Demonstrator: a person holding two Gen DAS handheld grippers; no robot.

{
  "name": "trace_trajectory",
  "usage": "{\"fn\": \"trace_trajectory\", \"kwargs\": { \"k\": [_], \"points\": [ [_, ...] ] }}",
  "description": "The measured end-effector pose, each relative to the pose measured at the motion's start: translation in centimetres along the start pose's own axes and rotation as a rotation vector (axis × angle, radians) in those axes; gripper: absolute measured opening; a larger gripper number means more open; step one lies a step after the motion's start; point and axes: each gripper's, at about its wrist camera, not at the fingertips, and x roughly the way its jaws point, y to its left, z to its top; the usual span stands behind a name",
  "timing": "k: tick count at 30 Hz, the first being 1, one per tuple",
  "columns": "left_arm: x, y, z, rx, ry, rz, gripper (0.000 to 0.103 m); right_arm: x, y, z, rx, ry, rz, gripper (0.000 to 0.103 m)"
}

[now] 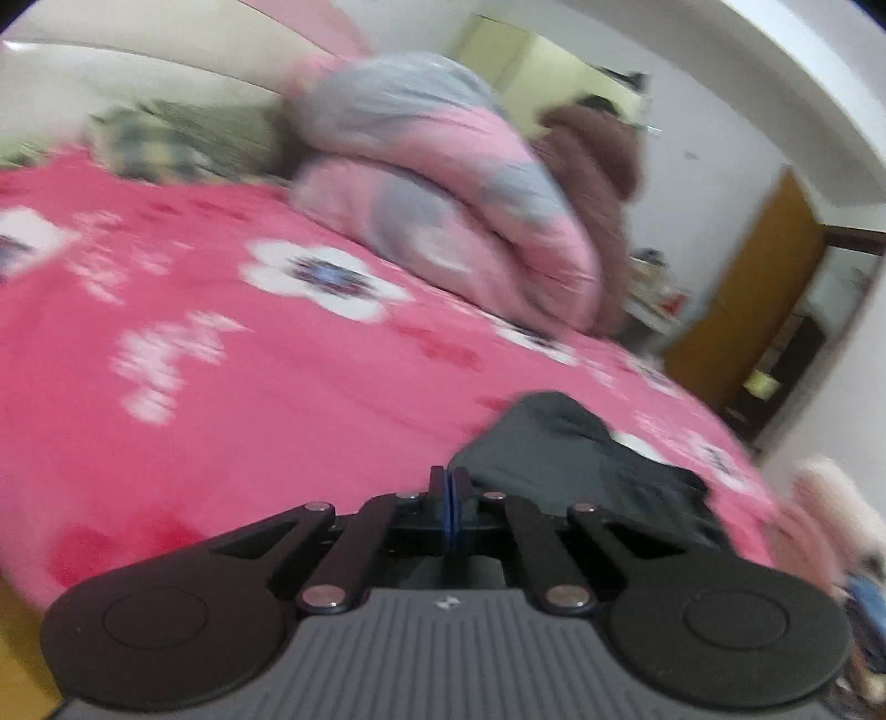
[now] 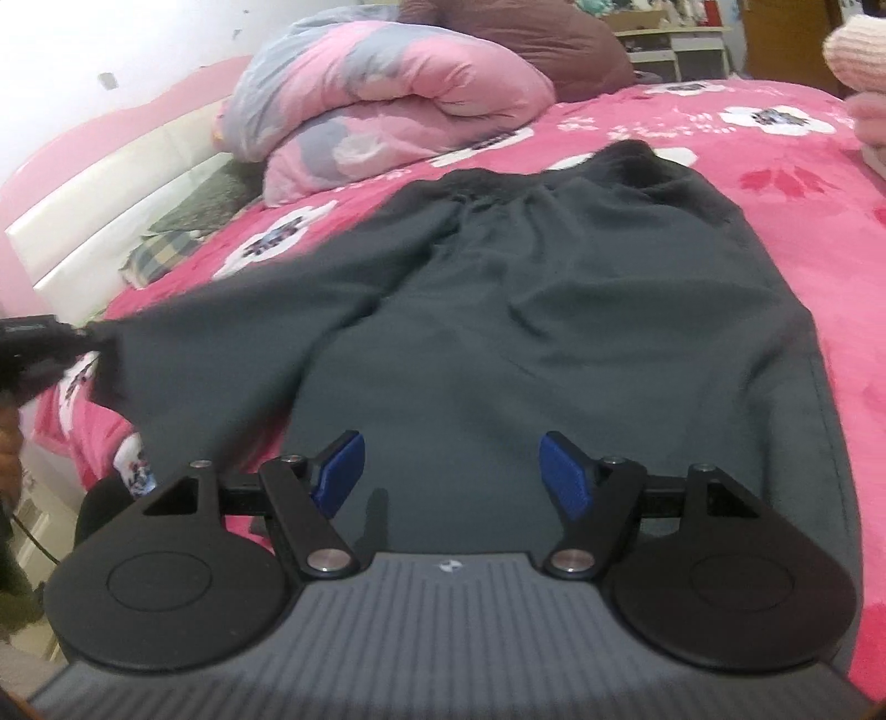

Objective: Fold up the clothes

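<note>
Dark grey trousers (image 2: 554, 310) lie spread on a pink flowered bedspread (image 2: 775, 183), waistband at the far end. Their left leg is drawn out sideways to my left gripper (image 2: 86, 332), which is shut on its hem at the bed's left edge. In the blurred left wrist view the blue pads of that gripper (image 1: 449, 487) are pressed together, with the dark cloth (image 1: 559, 448) bunched just right of them. My right gripper (image 2: 451, 471) stands open low over the near end of the other leg. Cloth lies under its blue pads (image 2: 338, 471), but they do not press on it.
A rolled pink and grey duvet (image 2: 387, 94) and a brown bundle (image 2: 559, 44) sit at the head of the bed. A plaid pillow (image 2: 160, 255) lies by the white headboard (image 2: 111, 183). A person's pink knitted sleeve (image 2: 858, 50) shows at the upper right. A brown door (image 1: 747, 288) stands beyond the bed.
</note>
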Motion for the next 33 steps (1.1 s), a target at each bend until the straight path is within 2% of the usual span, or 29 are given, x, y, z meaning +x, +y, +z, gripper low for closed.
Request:
{"fn": "trace_trajectory", "kwargs": {
  "k": [5,8,11,14,16,17,18,20,23,25,26,27,28,31,33],
  "points": [
    [2.8,3.3,0.2,-0.004,0.058,0.148,0.002,0.7,-1.0,-0.4,0.049,0.015,-0.010,0.070],
    [3.8,4.3,0.7,-0.014,0.048,0.179,0.002,0.7,-1.3,-0.4,0.056,0.015,-0.012,0.070],
    [4.6,4.6,1.6,-0.003,0.005,0.201,0.002,0.6,-1.5,-0.4,0.054,0.008,-0.022,0.070],
    [5.9,4.6,2.4,0.044,0.024,0.254,0.005,0.5,-2.0,-0.4,0.065,0.004,-0.024,0.070],
    [5.7,4.7,2.6,0.034,0.021,0.273,0.018,0.4,-2.2,-0.5,0.069,-0.001,-0.027,0.070],
    [5.2,4.8,2.5,0.024,0.004,0.277,0.030,0.2,-2.2,-0.4,0.066,-0.010,-0.030,0.070],
    [4.6,4.8,2.5,0.018,-0.019,0.286,0.037,0.1,-2.2,-0.3,0.063,-0.019,-0.033,0.070],
    [3.0,4.4,2.3,0.016,-0.077,0.303,0.043,-0.3,-1.8,0.2,0.034,-0.045,-0.036,0.070],
    [0.9,2.2,1.9,0.052,-0.124,0.248,0.058,-0.2,-1.1,1.9,-0.028,-0.082,-0.036,0.070],
    [0.3,-0.4,1.3,0.122,-0.120,0.185,0.062,0.7,-0.5,3.6,-0.075,-0.109,-0.044,0.070],
    [0.2,-1.9,0.9,0.159,-0.112,0.149,0.068,1.3,-0.1,4.6,-0.097,-0.123,-0.051,0.070],
    [0.4,-3.4,0.2,0.193,-0.093,0.107,0.076,2.0,0.2,5.5,-0.112,-0.136,-0.048,0.070],
    [1.0,-5.0,-0.4,0.220,-0.067,0.062,0.078,3.0,0.5,6.5,-0.122,-0.149,-0.051,0.071],
    [3.1,-9.5,-3.0,0.302,0.022,-0.063,0.078,6.6,0.8,8.3,-0.148,-0.131,-0.129,0.077],
    [5.1,-12.3,-5.1,0.353,0.083,-0.115,0.078,9.3,0.6,8.9,-0.156,-0.094,-0.139,0.082]
  ]
}}
